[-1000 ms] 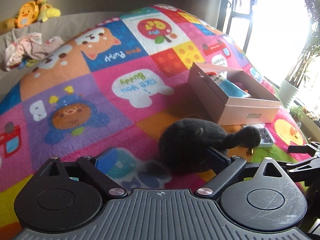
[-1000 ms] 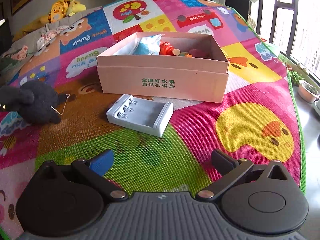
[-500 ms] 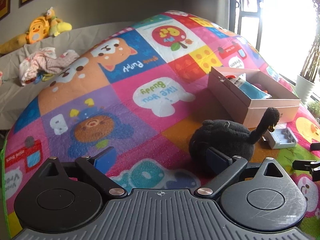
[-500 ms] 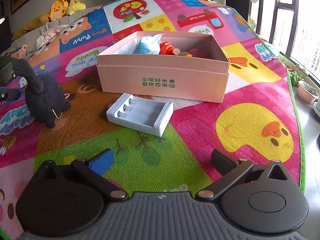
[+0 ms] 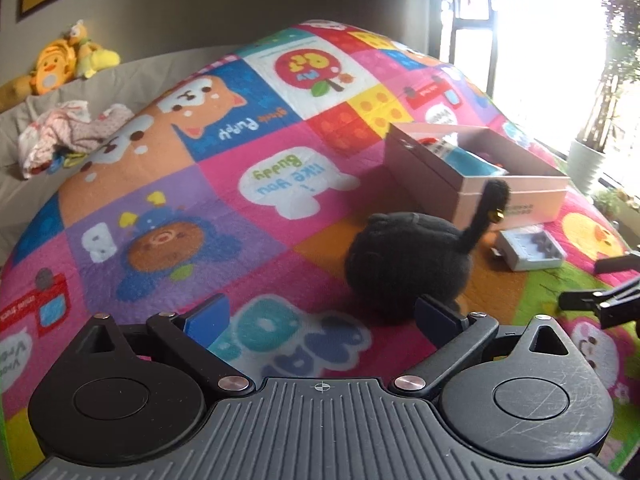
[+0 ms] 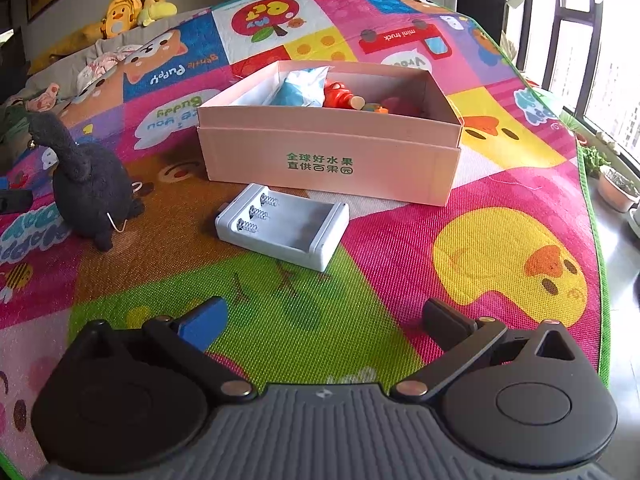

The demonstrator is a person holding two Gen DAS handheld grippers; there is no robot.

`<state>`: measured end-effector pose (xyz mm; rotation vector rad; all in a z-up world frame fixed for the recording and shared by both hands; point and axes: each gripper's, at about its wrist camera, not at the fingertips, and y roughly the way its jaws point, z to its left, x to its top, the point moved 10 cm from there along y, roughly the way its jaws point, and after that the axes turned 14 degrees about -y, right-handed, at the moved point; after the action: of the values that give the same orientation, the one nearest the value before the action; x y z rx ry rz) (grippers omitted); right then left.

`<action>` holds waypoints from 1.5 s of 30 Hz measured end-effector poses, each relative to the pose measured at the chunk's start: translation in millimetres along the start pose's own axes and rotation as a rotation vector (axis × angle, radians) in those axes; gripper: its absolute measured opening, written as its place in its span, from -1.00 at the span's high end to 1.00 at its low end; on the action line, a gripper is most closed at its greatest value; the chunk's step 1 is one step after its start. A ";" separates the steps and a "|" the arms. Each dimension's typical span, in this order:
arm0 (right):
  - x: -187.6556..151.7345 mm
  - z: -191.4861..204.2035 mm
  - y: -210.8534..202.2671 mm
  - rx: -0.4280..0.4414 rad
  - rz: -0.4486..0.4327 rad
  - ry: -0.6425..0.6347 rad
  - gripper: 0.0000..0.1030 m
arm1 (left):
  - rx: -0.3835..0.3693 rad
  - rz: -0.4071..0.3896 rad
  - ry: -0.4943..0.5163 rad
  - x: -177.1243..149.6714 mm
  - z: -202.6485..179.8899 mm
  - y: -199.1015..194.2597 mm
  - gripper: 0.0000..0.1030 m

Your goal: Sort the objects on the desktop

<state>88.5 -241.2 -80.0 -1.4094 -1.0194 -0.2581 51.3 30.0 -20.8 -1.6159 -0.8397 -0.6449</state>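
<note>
The left hand-held gripper [image 5: 322, 320] hangs spread wide and empty, pulled back from the black plush toy [image 5: 404, 260], which now stands upright on the play mat [image 5: 160, 184] instead of lying down. The right hand-held gripper [image 6: 324, 320] stays released. Beyond sit the white battery holder [image 6: 282, 226] and pink box [image 6: 328, 160].

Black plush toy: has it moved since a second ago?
Yes. The black plush toy was lying flat; now it stands upright, slightly nearer the white battery holder, which stayed put.
</note>
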 end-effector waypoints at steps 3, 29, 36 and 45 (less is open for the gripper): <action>0.0 0.1 0.1 -0.002 0.001 -0.001 -1.00 | -0.061 0.002 0.075 -6.7 -27.5 4.9 -0.98; 62.5 12.9 39.6 -0.047 0.018 0.070 -1.00 | 0.011 -0.124 0.176 -12.0 -61.3 40.0 -1.00; 62.8 24.1 55.5 -0.067 0.039 0.065 -0.92 | -0.005 -0.113 0.137 -10.6 -55.9 41.4 -1.00; 44.2 3.5 13.9 -0.125 -0.011 0.010 -0.80 | -0.031 -0.085 0.132 -10.7 -55.7 45.3 -1.00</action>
<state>122.0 -217.2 -58.8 -1.5139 -1.0179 -0.3414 83.0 -30.8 -44.5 -1.5537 -0.8075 -0.8199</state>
